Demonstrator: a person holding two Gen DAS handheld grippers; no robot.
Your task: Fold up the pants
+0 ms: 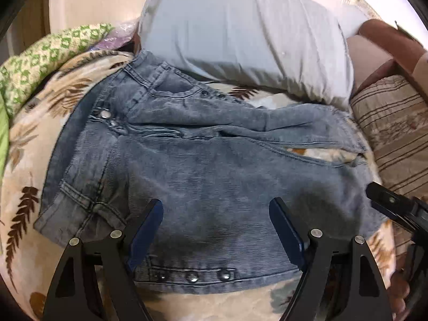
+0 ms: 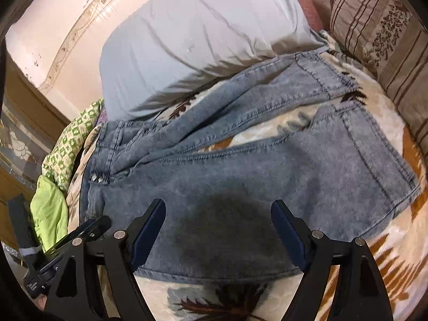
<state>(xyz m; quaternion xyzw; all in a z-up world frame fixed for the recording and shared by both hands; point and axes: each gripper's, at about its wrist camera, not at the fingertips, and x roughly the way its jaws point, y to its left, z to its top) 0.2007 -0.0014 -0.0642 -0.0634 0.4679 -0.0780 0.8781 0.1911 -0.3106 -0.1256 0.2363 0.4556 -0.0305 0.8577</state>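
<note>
Pants [image 1: 203, 176] lie flat on the bed's leafy blanket [image 1: 24, 187], legs toward 3 o'clock. I hold my left hand-held gripper [image 1: 215, 230] and right hand-held gripper [image 2: 218, 230] above the near edge, both spread and empty. No fold yet, I think. Next: pinch that edge.

Open tongs [image 1: 215, 211] above pants [image 1: 203, 160]

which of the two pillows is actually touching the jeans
The plain grey pillow: its lower edge overlaps the upper leg of the jeans. The brown striped pillow sits off to the side on the leaf-print blanket, clear of the denim.
</note>
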